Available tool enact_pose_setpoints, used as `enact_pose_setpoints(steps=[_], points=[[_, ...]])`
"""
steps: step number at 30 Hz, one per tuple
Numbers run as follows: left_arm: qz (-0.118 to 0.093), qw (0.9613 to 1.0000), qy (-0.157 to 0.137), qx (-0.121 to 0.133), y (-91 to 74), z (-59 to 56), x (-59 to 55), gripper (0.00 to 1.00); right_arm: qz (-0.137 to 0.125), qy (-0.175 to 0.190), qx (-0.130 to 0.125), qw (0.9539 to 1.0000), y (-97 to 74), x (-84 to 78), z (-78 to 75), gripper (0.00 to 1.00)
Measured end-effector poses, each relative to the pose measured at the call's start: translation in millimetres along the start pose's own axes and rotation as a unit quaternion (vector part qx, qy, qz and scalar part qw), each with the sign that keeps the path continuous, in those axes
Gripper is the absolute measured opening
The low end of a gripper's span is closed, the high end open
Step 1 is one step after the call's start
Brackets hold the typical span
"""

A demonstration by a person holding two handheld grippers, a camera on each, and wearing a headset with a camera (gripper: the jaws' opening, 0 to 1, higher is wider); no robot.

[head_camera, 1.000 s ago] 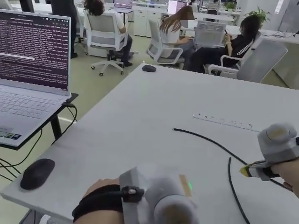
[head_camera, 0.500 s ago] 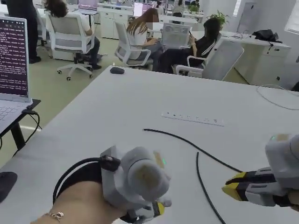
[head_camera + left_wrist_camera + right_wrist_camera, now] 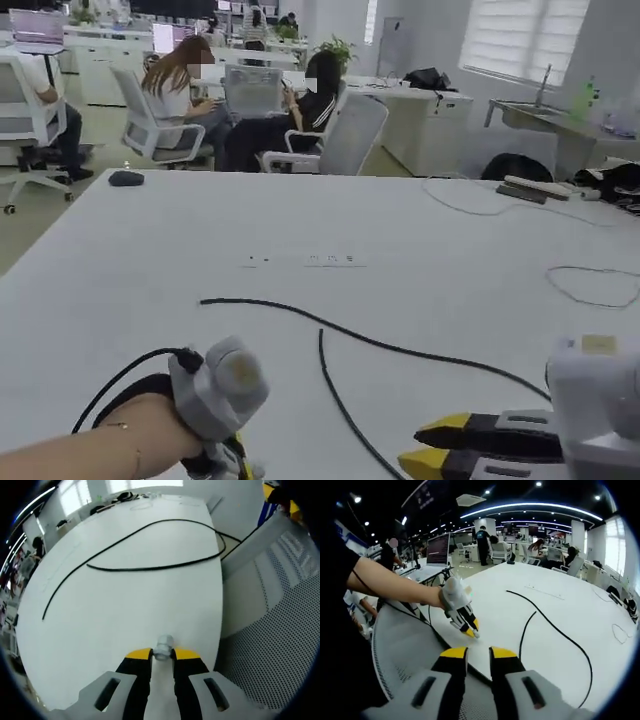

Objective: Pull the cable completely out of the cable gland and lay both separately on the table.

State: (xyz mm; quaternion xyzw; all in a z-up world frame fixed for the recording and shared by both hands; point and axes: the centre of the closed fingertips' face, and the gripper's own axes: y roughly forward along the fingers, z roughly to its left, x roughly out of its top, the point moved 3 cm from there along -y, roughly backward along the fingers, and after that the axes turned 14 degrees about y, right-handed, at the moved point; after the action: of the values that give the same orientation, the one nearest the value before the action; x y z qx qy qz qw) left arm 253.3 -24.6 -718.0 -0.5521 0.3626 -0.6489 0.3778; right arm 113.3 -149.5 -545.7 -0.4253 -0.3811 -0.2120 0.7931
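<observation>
Cable and fitting parted: the left gripper [image 3: 162,655] pinches a small pale grey plastic cable gland [image 3: 163,647] at the near edge of the white table [image 3: 100,630], while the long black cable [image 3: 150,568] lies free farther in. The right gripper [image 3: 478,653] hangs off the near side, jaws narrowly apart and empty. Released here, the round gland could roll off the edge.

We are looking at a white power strip [image 3: 300,260] lying flat. Beyond it to the left, a dark mouse [image 3: 126,178] is sitting. To its right, a thin wire loop [image 3: 590,285] is curling. Farther behind it, people [image 3: 175,95] are sitting in office chairs [image 3: 350,132] at desks.
</observation>
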Motion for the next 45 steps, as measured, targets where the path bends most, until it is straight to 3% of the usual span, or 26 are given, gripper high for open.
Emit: enact_pose_setpoints(steps=[4, 8, 10, 14, 17, 19, 21, 23, 26, 30, 32, 35, 37, 39, 41, 42, 44, 45], points=[[0.008, 0.9999, -0.003, -0.005, 6.6, 4.7, -3.7, 0.17, -0.01, 0.003, 0.009, 0.9999, -5.9, 3.8, 10.8, 0.15], [0.035, 0.999, 0.016, -0.023, 11.9, 2.1, -13.7, 0.17, -0.017, 0.021, 0.015, 0.9995, -4.2, 2.9, 18.2, 0.12], [0.032, 0.9991, 0.013, -0.025, 11.9, 2.8, -12.3, 0.17, -0.014, 0.018, 0.018, 0.9996, -2.5, -0.1, 23.8, 0.11], [0.038, 0.9992, 0.009, -0.007, 11.2, 7.6, -13.6, 0.18, -0.007, 0.015, 0.019, 0.9997, -2.2, -3.4, 27.2, 0.13], [0.036, 0.9993, 0.014, 0.0, 8.4, 8.6, -12.7, 0.28, 0.002, 0.012, 0.019, 0.9997, -1.8, -4.9, 27.2, 0.15], [0.035, 0.9993, 0.014, 0.007, 2.0, 10.3, -13.0, 0.32, 0.007, 0.01, 0.018, 0.9998, -0.3, -4.7, 26.1, 0.16], [0.026, 0.9995, 0.013, -0.01, -5.4, 2.5, -13.5, 0.32, 0.011, 0.009, 0.018, 0.9997, 1.9, -4.3, 25.7, 0.17], [0.03, 0.9993, 0.017, -0.015, -14.1, -1.6, -18.7, 0.38, 0.016, 0.003, 0.019, 0.9997, 4.8, -2.9, 25.0, 0.18], [0.031, 0.9991, 0.029, -0.004, -37.3, -6.9, -23.6, 0.45, 0.036, -0.006, 0.024, 0.9991, 9.6, -3.5, 22.5, 0.2], [0.007, 0.999, 0.041, -0.019, -70.0, -26.4, -10.4, 0.62, 0.056, -0.006, 0.037, 0.9977, 14.5, -5.6, 20.3, 0.23], [-0.015, 0.9992, 0.033, -0.014, -93.8, -36.4, 2.2, 0.61, 0.066, -0.012, 0.039, 0.997, 15.5, -7.1, 18.8, 0.24], [-0.067, 0.9977, -0.011, -0.01, -129.7, -54.5, 19.8, 0.59, 0.076, -0.014, 0.036, 0.9963, 16.0, -9.7, 14.1, 0.26], [-0.107, 0.9933, -0.043, 0.004, -153.9, -64.9, 27.7, 0.59, 0.091, -0.009, 0.039, 0.995, 16.2, -14.6, 12.3, 0.28], [-0.137, 0.9874, -0.077, 0.023, -174.1, -73.1, 27.5, 0.58, 0.095, -0.005, 0.036, 0.9948, 16.6, -17.0, 9.8, 0.31], [-0.165, 0.9788, -0.115, 0.036, -189.0, -79.4, 23.9, 0.57, 0.102, -0.001, 0.039, 0.994, 16.1, -20.2, 10.2, 0.32], [-0.167, 0.9756, -0.133, 0.052, -193.0, -79.9, 17.5, 0.56, 0.11, 0.001, 0.043, 0.993, 15.5, -23.2, 11.0, 0.33], [-0.16, 0.974, -0.145, 0.067, -195.1, -82.6, 6.4, 0.58, 0.115, 0.004, 0.044, 0.9924, 14.9, -25.3, 10.9, 0.35], [-0.161, 0.9713, -0.156, 0.08, -196.2, -82.1, 1.1, 0.58, 0.117, 0.006, 0.044, 0.9921, 14.4, -26.5, 10.6, 0.36]])
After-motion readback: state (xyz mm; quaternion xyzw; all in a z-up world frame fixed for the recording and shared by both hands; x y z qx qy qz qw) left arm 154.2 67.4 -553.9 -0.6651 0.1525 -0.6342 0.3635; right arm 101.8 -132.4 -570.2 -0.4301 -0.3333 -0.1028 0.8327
